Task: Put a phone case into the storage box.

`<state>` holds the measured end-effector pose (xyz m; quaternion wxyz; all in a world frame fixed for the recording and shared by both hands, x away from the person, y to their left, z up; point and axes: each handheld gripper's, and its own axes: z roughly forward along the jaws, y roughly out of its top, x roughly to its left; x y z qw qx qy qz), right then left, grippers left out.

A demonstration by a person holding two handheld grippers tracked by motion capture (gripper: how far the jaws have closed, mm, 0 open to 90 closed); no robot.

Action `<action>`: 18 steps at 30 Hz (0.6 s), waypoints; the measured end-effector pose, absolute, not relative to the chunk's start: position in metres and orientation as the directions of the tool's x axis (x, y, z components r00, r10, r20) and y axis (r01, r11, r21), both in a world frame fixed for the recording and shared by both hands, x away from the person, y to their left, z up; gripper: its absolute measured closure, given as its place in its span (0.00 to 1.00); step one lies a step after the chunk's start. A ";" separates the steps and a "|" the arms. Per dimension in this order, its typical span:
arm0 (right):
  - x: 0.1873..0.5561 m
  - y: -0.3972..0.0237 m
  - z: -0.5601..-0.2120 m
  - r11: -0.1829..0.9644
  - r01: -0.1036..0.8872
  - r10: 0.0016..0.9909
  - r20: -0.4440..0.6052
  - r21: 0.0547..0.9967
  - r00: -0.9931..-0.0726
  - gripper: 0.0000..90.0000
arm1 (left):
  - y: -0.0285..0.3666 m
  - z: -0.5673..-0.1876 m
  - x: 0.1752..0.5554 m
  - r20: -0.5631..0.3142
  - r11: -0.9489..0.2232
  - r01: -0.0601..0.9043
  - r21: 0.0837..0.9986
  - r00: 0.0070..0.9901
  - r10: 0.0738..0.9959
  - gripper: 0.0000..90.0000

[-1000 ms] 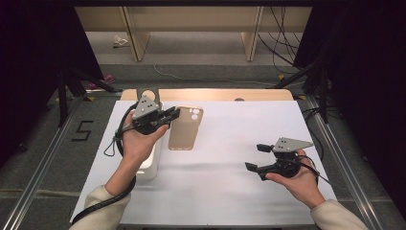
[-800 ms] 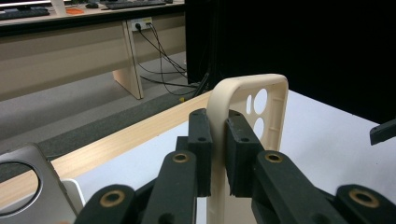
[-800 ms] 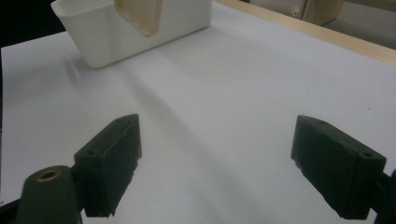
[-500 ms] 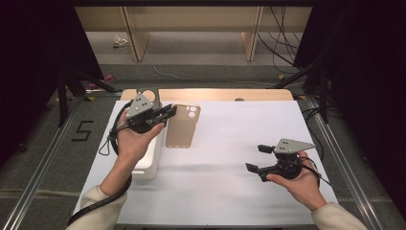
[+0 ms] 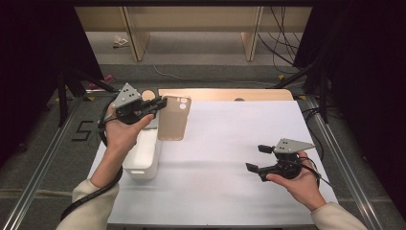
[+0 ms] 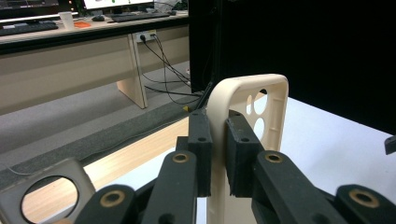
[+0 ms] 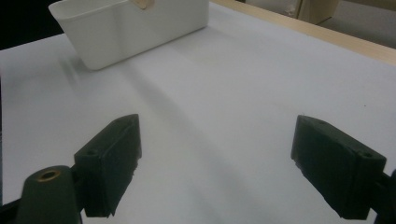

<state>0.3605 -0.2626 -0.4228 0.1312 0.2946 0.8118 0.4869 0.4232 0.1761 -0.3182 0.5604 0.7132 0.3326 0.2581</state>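
Your left gripper (image 5: 160,104) is clamped on the edge of the beige plastic phone case (image 5: 174,118), held above the white table (image 5: 230,143) beside the white rectangular plastic bin (image 5: 142,158). Your right gripper (image 5: 256,158) stands apart, holding nothing.

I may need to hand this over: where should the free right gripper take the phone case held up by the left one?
Probably the long edge away from the left gripper. The phone case hangs upright, pinched on one thin side wall, camera cutouts at the top. The right gripper, jaws open, could come in from the right and pinch the opposite wall mid-length, below the cutouts.
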 end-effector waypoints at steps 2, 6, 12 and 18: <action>0.360 -0.263 -0.423 0.349 0.351 0.606 0.077 0.869 -0.792 0.19 | 0.179 -0.316 0.426 -0.001 -0.152 0.184 0.971 0.642 0.767 0.91; 0.360 -0.263 -0.422 0.344 0.347 0.607 0.075 0.872 -0.791 0.19 | 0.187 -0.311 0.430 0.002 -0.151 0.182 0.972 0.633 0.774 0.91; 0.360 -0.264 -0.421 0.337 0.346 0.611 0.076 0.876 -0.788 0.19 | 0.198 -0.307 0.435 0.014 -0.156 0.177 0.972 0.617 0.787 0.91; 0.360 -0.264 -0.421 0.337 0.346 0.613 0.075 0.876 -0.787 0.19 | 0.208 -0.309 0.441 0.013 -0.156 0.186 0.970 0.599 0.800 0.91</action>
